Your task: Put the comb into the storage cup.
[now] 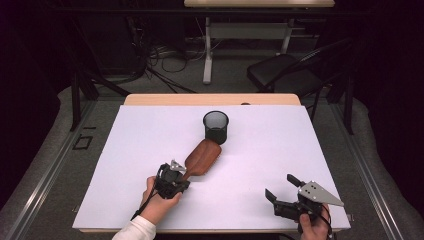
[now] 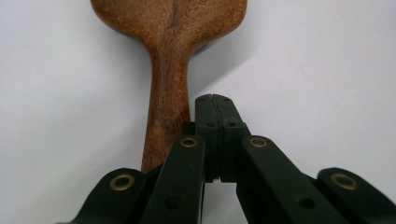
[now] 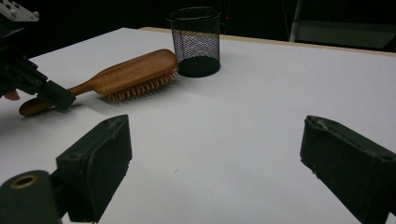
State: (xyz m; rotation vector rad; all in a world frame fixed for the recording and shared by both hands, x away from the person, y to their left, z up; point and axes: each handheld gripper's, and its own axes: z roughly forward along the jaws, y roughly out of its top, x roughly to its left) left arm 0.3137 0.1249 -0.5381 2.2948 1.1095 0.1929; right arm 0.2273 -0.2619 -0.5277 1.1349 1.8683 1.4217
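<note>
Hairbrush of dark reddish-brown wood (image 1: 202,157), oval-headed with a slim handle, was seen lying bristles-down on the broad white surface (image 1: 280,150), which rested on a light wooden table. Its long axis ran diagonally, the head pointing away toward a black wire-mesh cylindrical cup (image 1: 216,126) that stood upright just beyond it, head and cup close together or touching; which could not be told. The handle end pointed back toward the person's left hand (image 1: 157,200).

The left gripper (image 2: 215,105) was found right at that handle. In the left gripper view its black fingers were pressed fully together with nothing between them, and the handle ran alongside them, just beside their outer face rather than inside the grip. The brush was therefore not held. For the handle to be taken, the fingers would probably have to be opened and shifted sideways across the handle, so that its long axis passed between them.

The right gripper (image 1: 282,189) was held well apart, near the front right of the surface, its fingers spread wide and empty. The left was judged much the nearer.
</note>
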